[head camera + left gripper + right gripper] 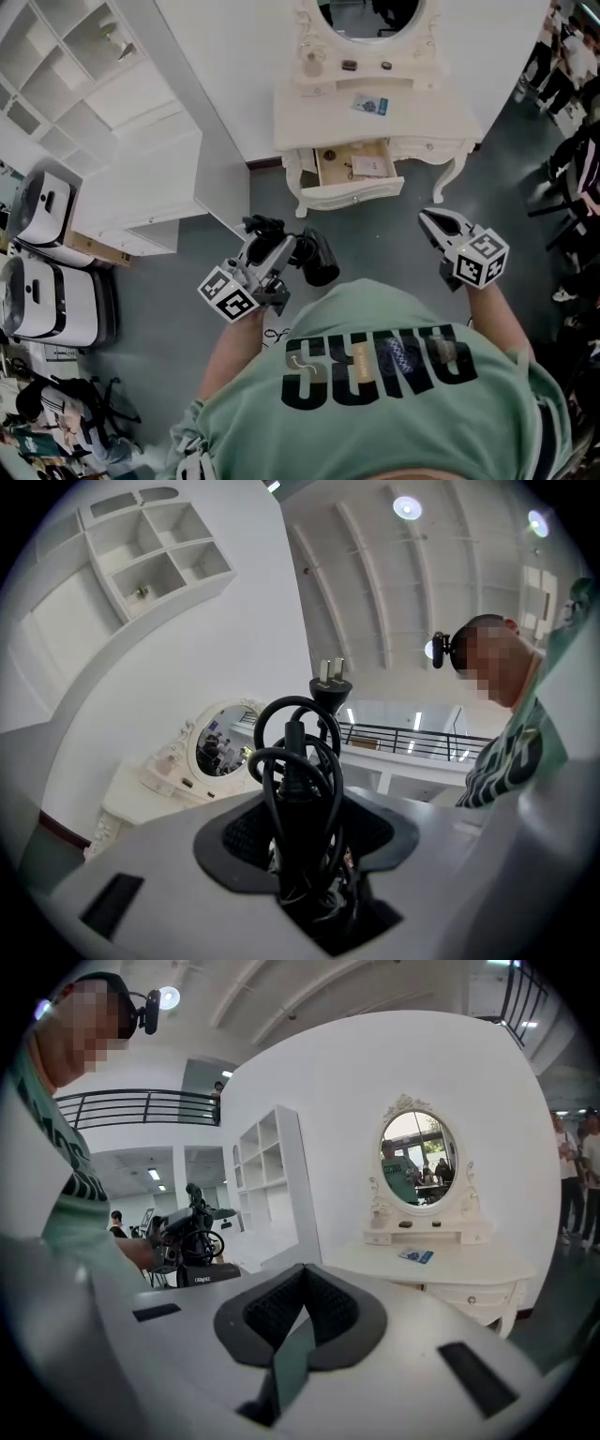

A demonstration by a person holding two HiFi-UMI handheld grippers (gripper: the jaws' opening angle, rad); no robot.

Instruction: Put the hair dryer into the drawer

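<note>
In the head view my left gripper (272, 246) is shut on a black hair dryer (314, 258), held in front of my green shirt with its barrel pointing right. The left gripper view shows the dryer's wound cord (298, 780) and plug (328, 682) rising from between the jaws. My right gripper (436, 225) is shut and holds nothing; its pads meet at the tip (302, 1269). The white dressing table (441, 117) stands ahead across the floor, its middle drawer (354, 169) pulled open with small items inside. Neither gripper is near the drawer.
A white shelf unit (112, 112) lines the left wall, with white cases (47, 281) on the floor beside it. An oval mirror (419, 1160), small bottles and a blue card (370, 103) sit on the table. People stand at the far right (572, 56).
</note>
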